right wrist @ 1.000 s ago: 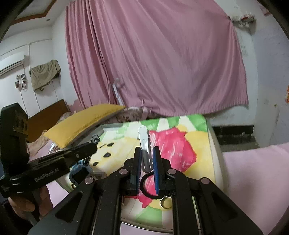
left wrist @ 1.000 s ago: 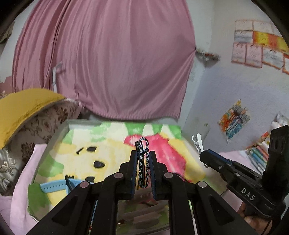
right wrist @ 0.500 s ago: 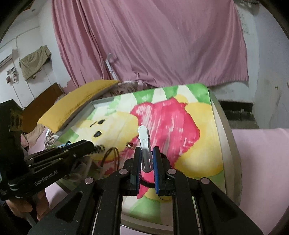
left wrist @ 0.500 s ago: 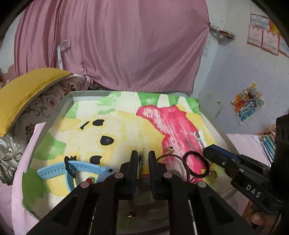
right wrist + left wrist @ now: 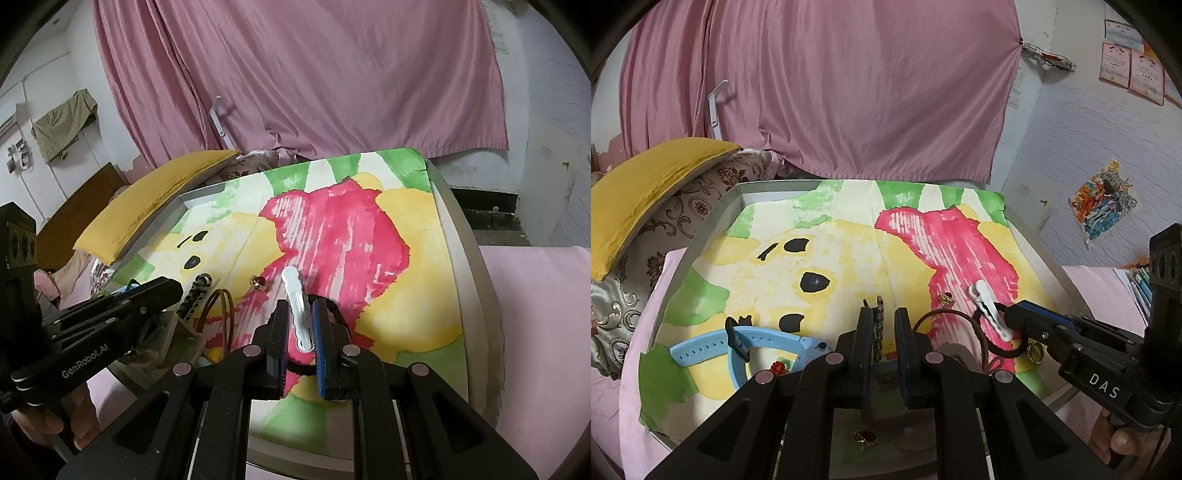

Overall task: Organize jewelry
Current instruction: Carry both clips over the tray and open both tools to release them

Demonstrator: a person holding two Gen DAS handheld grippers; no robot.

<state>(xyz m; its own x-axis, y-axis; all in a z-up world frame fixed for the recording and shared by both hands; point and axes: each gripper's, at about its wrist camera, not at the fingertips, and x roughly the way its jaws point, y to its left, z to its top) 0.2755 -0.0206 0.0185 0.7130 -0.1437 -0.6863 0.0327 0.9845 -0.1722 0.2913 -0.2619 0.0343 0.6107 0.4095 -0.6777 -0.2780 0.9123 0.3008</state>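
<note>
My left gripper is shut on a dark patterned hair clip, low over the near end of the painted tray. The same clip sticks out of that gripper's tip in the right wrist view. My right gripper is shut on a white hair clip, just right of the left one. Loose on the tray lie a blue watch strap, a brown hair tie, a black hair tie, a gold ring and a small red earring.
A clear box sits under the left gripper at the tray's near edge. A yellow cushion lies left of the tray, a pink curtain hangs behind, and pink bedding lies to the right.
Both grippers tipped downward and sank toward the tray, bringing the loose jewelry into view. Each still holds its clip. Little has moved over the last half second.
</note>
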